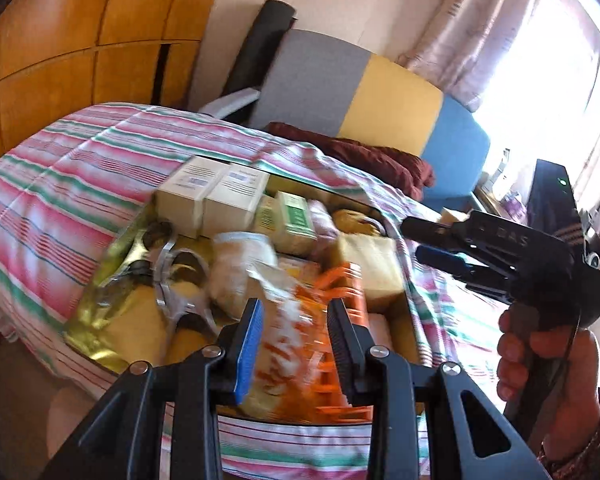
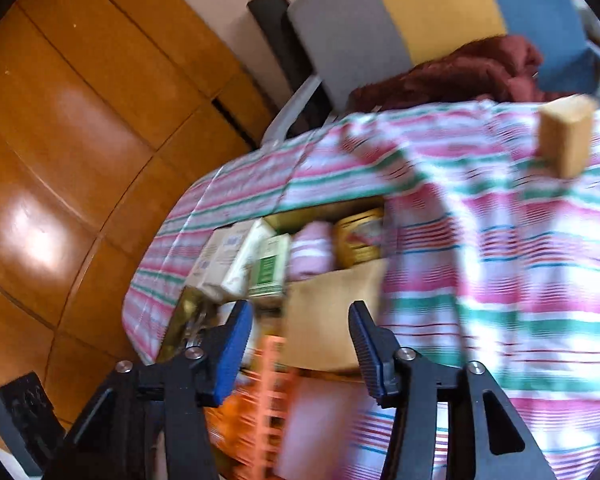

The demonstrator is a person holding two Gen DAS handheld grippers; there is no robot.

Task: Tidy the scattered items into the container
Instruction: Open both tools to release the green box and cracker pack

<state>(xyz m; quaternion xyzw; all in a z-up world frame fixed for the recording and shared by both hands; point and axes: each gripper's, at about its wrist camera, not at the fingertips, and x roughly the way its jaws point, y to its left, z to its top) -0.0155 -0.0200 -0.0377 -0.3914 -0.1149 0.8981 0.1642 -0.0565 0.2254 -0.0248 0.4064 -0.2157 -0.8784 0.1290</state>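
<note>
Motion blur smears container (image 1: 100,336) contents; both views, orange item (image 1: 340,288) unclear.

Motion blur affects both views. In the left wrist view, the packet (image 1: 288,344) between the left tool's (image 1: 294,346) fingers is smeared; its print is unreadable, and whether the pads touch it cannot be told. The orange ribbed item (image 1: 342,292) behind it is also streaked, type uncertain. Labels on the two pale cartons (image 1: 212,196) are too small to read. The container's (image 1: 96,316) near rim is hidden behind the tool's frame. The hand (image 1: 540,354) at right is cut off by the picture's edge. In the right wrist view, the container's contents are blurred; the tan block (image 2: 566,134) on the striped cloth (image 2: 500,248) is unidentifiable.
</note>
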